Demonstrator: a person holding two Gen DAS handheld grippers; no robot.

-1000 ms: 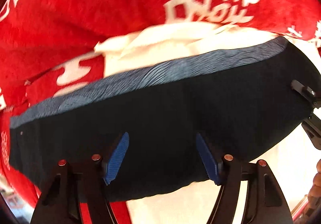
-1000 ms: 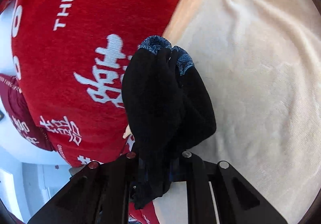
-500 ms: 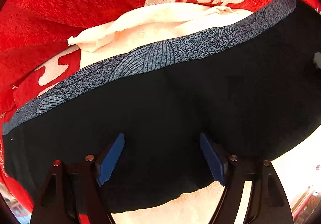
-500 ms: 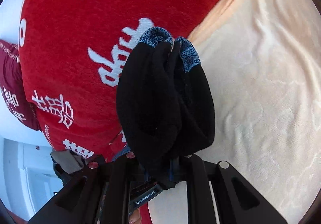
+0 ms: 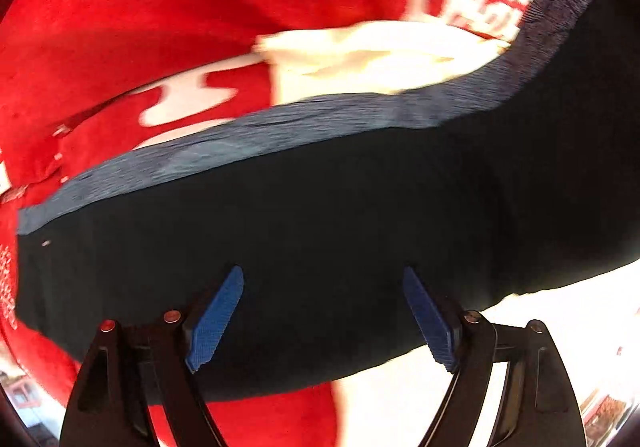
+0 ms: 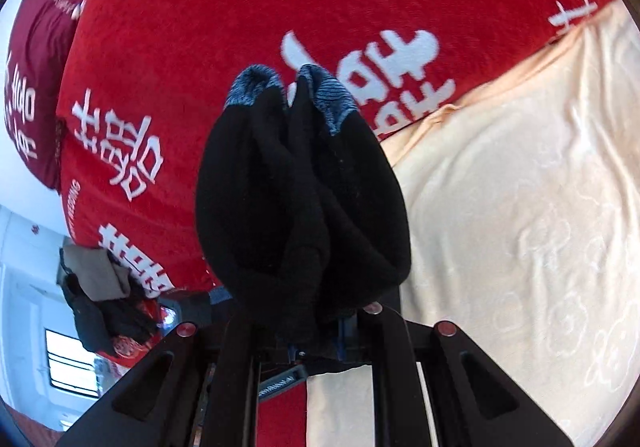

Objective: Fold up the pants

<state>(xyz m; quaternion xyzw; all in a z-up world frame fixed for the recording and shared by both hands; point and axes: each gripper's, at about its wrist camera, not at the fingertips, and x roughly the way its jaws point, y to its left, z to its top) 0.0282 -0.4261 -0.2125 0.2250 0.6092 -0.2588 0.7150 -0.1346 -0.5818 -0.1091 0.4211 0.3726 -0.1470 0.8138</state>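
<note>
Blue-padded fingers [image 5: 216, 321] of the left gripper [image 5: 320, 321] stand wide apart over the dark pants [image 5: 320, 231], whose blue-grey waistband [image 5: 248, 143] runs from nine o'clock up to one o'clock across a red blanket [image 5: 160, 7] and a cream blanket [image 5: 380, 59]. Seen from the right wrist, the right gripper [image 6: 316, 331] is clamped on a bunched fold of the pants [image 6: 296, 199] rising toward twelve o'clock, red blanket [image 6: 240, 7] at eleven o'clock, cream blanket [image 6: 520, 207] at three.

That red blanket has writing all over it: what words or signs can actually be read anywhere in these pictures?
"TH": cut-off white Latin capitals at the top edge of the red blanket.
Large white Chinese characters on the same blanket: clear in shape, but I cannot read them reliably.
Small white print on the dark red cloth: too small.
Left wrist view: white characters, too blurred.
</note>
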